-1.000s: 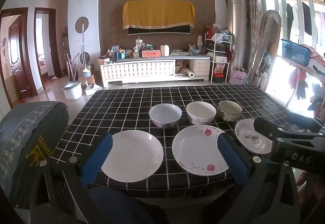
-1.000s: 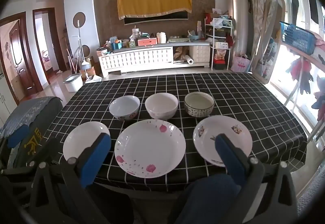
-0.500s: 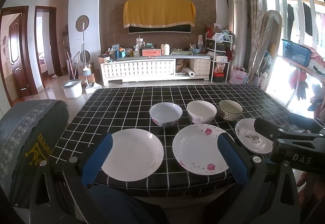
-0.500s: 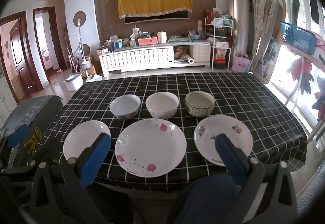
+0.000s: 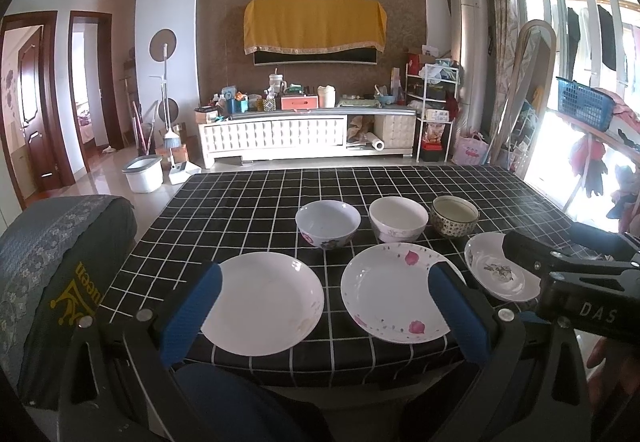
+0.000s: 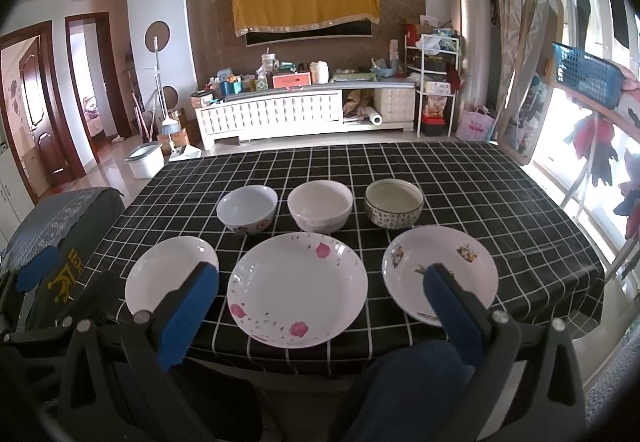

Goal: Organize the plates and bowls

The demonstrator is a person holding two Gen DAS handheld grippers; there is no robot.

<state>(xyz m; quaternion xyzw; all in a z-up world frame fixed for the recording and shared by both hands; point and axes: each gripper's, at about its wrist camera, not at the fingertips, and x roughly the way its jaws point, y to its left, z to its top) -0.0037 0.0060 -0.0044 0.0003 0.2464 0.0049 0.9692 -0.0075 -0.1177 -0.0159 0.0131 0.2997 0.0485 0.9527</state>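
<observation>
Three plates lie in a row at the near edge of the black checked table (image 6: 460, 169): a plain white plate (image 5: 262, 302) (image 6: 168, 278), a pink-flowered plate (image 5: 394, 292) (image 6: 298, 288) and a cartoon plate (image 5: 496, 274) (image 6: 440, 270). Behind them stand a bluish flowered bowl (image 5: 328, 222) (image 6: 247, 206), a white bowl (image 5: 398, 217) (image 6: 320, 205) and a dotted bowl (image 5: 455, 215) (image 6: 394, 201). My left gripper (image 5: 322, 302) is open and empty before the table edge. My right gripper (image 6: 320, 298) is open and empty, and its body shows in the left wrist view (image 5: 568, 282).
A grey cushioned chair back (image 5: 52, 274) stands at the table's left. Beyond the table are a white TV cabinet (image 5: 308, 133) with clutter, a bucket (image 5: 143, 171) and a mirror (image 6: 532, 73) leaning at the right by the window.
Both grippers drifted slightly; the view barely shifted. The plates and bowls have not moved.
</observation>
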